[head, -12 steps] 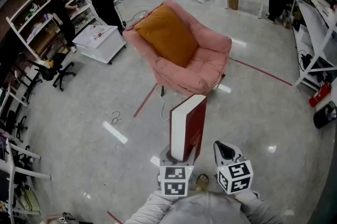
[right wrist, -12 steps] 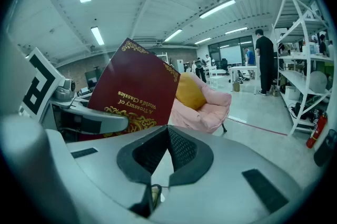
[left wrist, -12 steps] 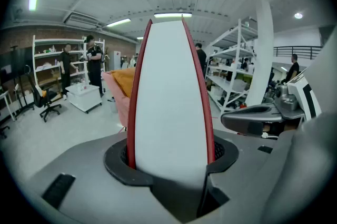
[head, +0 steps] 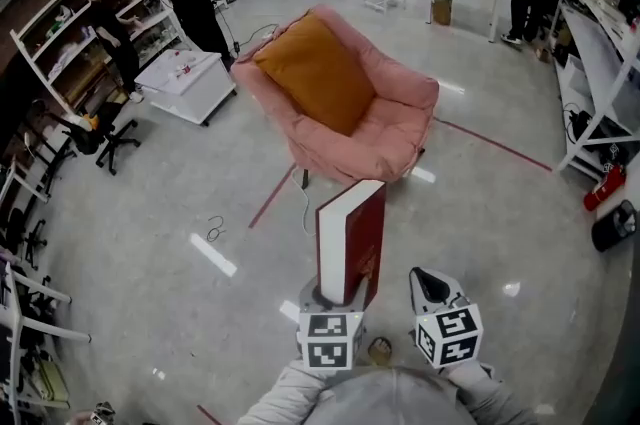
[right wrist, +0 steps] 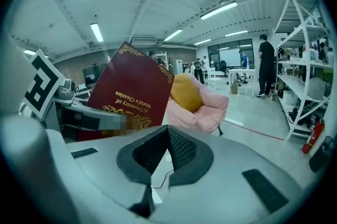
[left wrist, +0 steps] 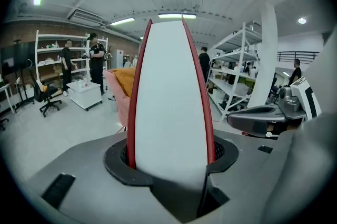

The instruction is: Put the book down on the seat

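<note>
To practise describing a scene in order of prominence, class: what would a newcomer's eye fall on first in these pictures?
The thick red book, gripped upright in the left tool low in the middle of the head view, catches the eye first. Just beyond it stands a pink armchair with an orange cushion leaning against its back.

A thick red book (head: 350, 238) stands upright, white pages showing, just short of the pink seat (head: 385, 128) with its orange cushion (head: 315, 73).
</note>
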`<state>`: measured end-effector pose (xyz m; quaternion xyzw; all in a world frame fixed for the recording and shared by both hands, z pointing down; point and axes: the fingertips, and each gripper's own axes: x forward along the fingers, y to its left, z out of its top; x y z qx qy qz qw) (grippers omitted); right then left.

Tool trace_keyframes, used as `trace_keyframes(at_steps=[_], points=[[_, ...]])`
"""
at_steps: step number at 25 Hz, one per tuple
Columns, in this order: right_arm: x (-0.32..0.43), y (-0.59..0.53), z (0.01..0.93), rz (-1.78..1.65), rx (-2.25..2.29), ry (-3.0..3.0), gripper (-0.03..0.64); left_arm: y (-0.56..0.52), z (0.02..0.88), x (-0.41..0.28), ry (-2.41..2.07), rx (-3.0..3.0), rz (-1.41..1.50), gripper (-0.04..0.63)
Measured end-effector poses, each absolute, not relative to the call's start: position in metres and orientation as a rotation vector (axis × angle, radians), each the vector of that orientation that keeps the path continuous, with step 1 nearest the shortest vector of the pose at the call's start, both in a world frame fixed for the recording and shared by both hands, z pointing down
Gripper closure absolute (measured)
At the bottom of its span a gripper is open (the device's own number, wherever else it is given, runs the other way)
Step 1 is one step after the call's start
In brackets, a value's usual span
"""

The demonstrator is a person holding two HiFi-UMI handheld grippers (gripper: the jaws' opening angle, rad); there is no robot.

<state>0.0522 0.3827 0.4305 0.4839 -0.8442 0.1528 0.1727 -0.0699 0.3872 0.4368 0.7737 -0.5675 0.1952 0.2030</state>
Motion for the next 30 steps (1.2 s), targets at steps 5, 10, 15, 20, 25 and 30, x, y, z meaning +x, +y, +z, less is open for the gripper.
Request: trace_keyframes(at_steps=[5,10,15,20,25,30], points=[[0.048,0.381,0.431,0.501,1.352,-2.441,0.612,0.385,0.439,-0.075,-1.600,2.119,0.526,0.342],[0.045,0.377,0.432,0.520,1.324,-2.444,0.612,0.382,0.441,-0.072,-1.582,2.115,0.553,0.342],[0.042,0.362,0.436,0.533,1.311,-2.436,0.612,0.363,0.445,-0.078,-1.581,2.102,0.554,0.341],[0.043,0.333,0.443,0.543,1.308,-2.410,0.612,0.327,0.448,-0.079,-1.579,2.108,0.556,0.342],[0.048,0.295,0.448,0.556,1.307,-2.393,0.612,0.284,0.447,-0.072,-1.565,2.122,0.550,0.342],[0.047,0.243,0.445,0.561,1.330,-2.384,0.612,0.232,0.446,-0.072,-1.540,2.133,0.555,0.342]])
